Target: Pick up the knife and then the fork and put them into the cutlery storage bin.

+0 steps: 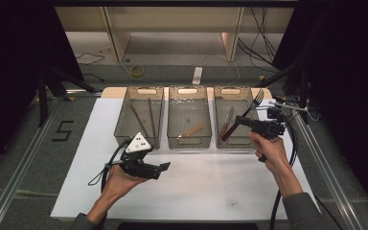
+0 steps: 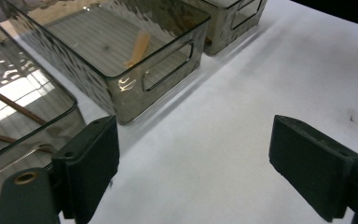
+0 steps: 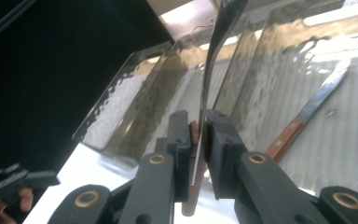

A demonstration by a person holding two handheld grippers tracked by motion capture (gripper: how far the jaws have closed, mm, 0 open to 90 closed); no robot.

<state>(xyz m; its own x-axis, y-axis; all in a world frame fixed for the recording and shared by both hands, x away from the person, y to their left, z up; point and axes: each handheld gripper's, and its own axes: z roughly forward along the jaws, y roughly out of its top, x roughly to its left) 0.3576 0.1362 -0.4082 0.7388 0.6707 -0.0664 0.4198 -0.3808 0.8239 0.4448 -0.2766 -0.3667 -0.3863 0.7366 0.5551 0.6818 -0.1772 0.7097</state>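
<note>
Smoked clear plastic, 3 bins in a row on the white desk (image 1: 211, 182), and the sorting is looking mostly done: the left bin (image 1: 140, 116) is holding 2 brown chopsticks (image 1: 143, 117), the middle bin (image 1: 189, 116) is holding 1 pale wooden utensil (image 1: 192, 130), and the right bin (image 1: 235, 117) is already holding a knife (image 1: 227, 123) with a reddish wood handle. The right hand-held gripper (image 1: 239, 120) is clamping a metal fork (image 1: 254, 103) by its handle, jaws pressed tight on it in the right gripper view, tines up and tilted back, hanging over the right bin, so my read is that dropping the fork in there is what's left. The left hand-held gripper (image 1: 164, 167) is sitting low over the bare desk in front of the left bin, jaws spread wide with nothing between them. No loose cutlery is showing on the desk, so the fork is likely the last piece. Hard to make out: the fork's tines are running out of the top of the right gripper view, the bin walls are rippling and blurring what is lying inside, and I can't tell whether the pale utensil is a spoon or a spatula.
</note>
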